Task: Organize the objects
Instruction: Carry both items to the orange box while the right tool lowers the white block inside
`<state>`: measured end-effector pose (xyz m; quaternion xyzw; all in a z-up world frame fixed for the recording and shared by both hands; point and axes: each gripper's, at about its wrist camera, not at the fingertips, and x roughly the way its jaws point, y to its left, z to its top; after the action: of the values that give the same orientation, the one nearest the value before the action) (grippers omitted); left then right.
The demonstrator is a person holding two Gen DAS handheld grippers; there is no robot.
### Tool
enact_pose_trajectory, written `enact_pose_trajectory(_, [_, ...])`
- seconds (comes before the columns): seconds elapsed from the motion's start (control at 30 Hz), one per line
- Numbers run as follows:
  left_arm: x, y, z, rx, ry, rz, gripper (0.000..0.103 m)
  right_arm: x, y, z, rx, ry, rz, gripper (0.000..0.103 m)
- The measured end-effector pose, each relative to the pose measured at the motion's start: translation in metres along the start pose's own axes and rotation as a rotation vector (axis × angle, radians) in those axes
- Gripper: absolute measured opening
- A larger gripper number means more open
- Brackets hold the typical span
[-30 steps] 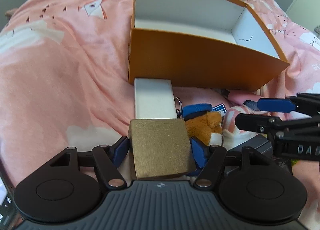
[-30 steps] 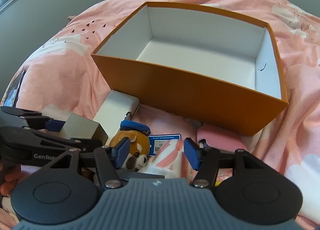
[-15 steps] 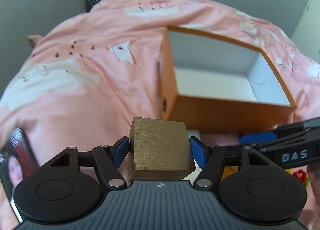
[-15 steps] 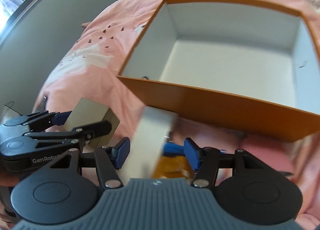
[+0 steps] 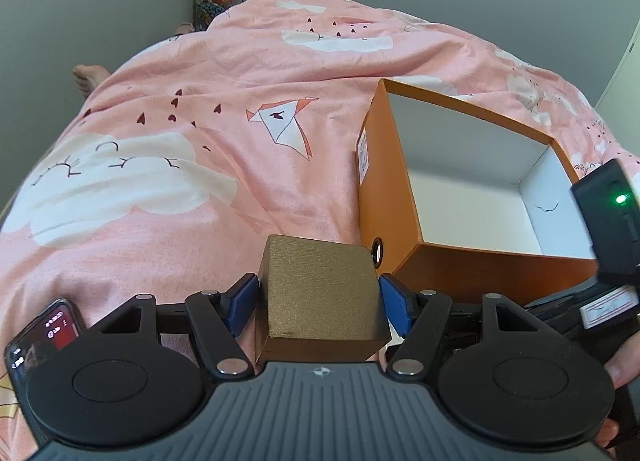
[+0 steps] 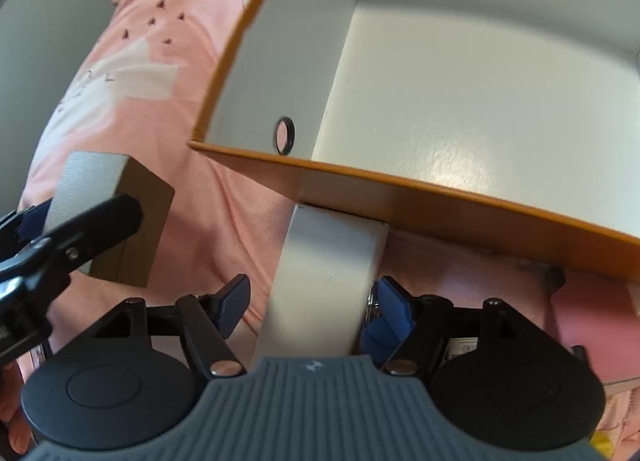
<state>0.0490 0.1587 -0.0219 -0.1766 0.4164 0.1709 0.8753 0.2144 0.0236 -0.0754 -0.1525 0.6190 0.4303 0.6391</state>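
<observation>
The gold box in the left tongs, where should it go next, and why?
Probably a short carry over the rim of the orange box, then let go inside. The left tongs grip the gold box just outside that box's near corner, and the white inside looks empty where it shows.
</observation>
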Motion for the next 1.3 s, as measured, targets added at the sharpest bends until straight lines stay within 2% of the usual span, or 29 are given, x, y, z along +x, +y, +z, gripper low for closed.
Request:
enact_pose_trajectory(0.27, [0.011,0.006,0.002,-0.023,0.017,-0.036,0.076,0.034,-0.008,0.009,0.040,0.072,-0.014,0.074])
enact_pose_trajectory(0.43, [0.012,0.010,0.002,-0.030,0.020,-0.042,0.076,0.043,-0.003,0.014,-0.021,0.042,-0.048,0.071])
enact_pose_trajectory(0.53, [0.011,0.009,0.002,-0.027,0.017,-0.041,0.075,0.037,-0.001,0.012,-0.035,0.031,-0.034,0.070])
enact_pose_trajectory(0.8, [-0.004,0.004,0.001,-0.019,-0.020,-0.056,0.075,-0.026,0.004,-0.017,-0.105,-0.131,-0.003,0.068])
enact_pose_trajectory(1.0, [-0.025,-0.013,0.007,0.040,-0.083,-0.066,0.075,-0.073,0.007,-0.039,-0.128,-0.262,0.006,0.066])
enact_pose_trajectory(1.17, [-0.042,-0.030,0.016,0.100,-0.134,-0.066,0.075,-0.113,0.013,-0.043,-0.132,-0.349,0.014,0.064])
enact_pose_trajectory(1.3, [-0.051,-0.044,0.026,0.146,-0.165,-0.072,0.075,-0.145,0.002,-0.045,-0.127,-0.419,0.045,0.064])
